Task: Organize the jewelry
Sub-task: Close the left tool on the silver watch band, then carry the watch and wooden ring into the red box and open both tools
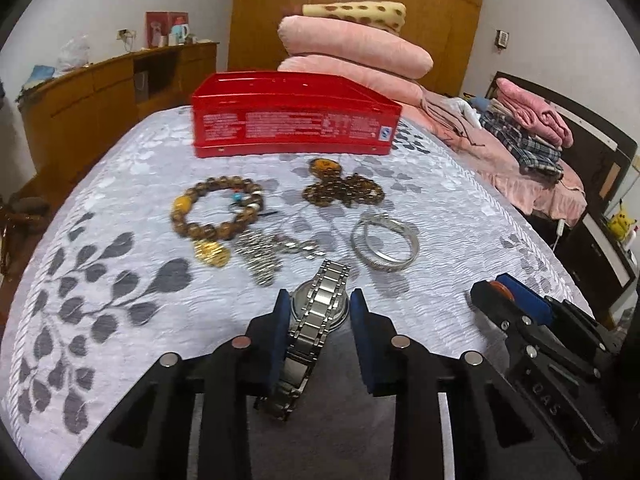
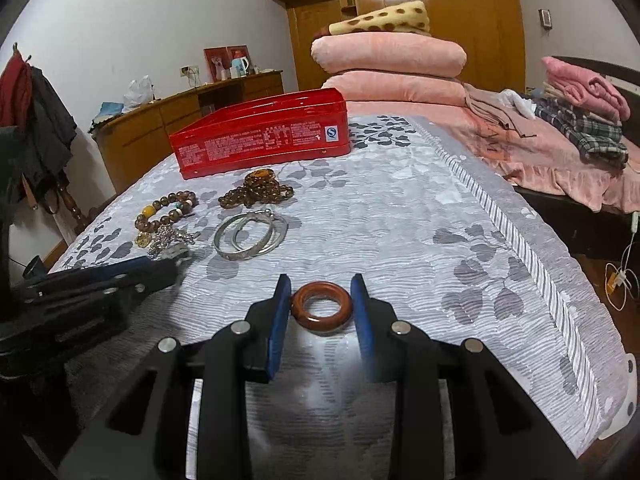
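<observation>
Now — L cam: left hand-held gripper clamps watch | R cam: right hand-held gripper clamps ring

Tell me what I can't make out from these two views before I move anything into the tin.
- Tin inside: both views, hidden by its near wall.
- Tin label: both views, too small to read.
- Watch dial: left view, covered by its own strap.
- Silver chain pile: left view, blurred; separate pieces cannot be counted.
- Ring: right view, contact with the right tool's pads is unclear.

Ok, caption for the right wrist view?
Right gripper fingers holding a brown ring above the grey bedspread, red tin beyond.
</observation>
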Available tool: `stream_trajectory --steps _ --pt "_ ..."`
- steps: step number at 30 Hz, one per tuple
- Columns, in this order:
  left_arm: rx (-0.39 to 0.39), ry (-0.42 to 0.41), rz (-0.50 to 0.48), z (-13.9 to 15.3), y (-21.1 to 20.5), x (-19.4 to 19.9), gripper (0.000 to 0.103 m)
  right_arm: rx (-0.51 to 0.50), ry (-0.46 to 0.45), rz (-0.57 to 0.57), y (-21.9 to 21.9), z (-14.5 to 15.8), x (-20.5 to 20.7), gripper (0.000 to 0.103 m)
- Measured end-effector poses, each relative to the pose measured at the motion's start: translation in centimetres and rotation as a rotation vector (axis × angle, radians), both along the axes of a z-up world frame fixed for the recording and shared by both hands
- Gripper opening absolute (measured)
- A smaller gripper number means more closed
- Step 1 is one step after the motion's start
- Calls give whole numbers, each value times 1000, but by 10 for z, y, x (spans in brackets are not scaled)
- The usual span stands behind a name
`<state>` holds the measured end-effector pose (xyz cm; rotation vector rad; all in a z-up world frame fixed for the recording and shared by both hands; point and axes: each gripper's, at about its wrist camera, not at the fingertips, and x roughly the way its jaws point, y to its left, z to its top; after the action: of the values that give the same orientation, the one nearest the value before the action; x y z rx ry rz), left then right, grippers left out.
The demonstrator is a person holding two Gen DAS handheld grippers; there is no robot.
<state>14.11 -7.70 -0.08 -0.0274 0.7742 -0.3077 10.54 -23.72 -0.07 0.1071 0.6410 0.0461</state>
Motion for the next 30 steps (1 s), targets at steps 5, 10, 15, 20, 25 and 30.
stream_trajectory --steps 5,10,15,20,25,30 --pt "1 15 35 -3 13 -3 31 -7 14 39 12 1 1 29" --pt "12 7 22 -5 10 -1 39 -24 35 59 21 -2 2 30" --pt "55 -33 26 -8 3 -1 31 -43 38 60 24 -3 3 30" --pt "52 -58 31 -8 4 -5 31 -62 35 62 25 -2 2 29" --pt "7 -61 42 -2 11 -7 31 -72 28 69 27 3 -1 29" --pt "-6 -102 47 12 14 -11 31 -74 12 82 28 16 0 29"
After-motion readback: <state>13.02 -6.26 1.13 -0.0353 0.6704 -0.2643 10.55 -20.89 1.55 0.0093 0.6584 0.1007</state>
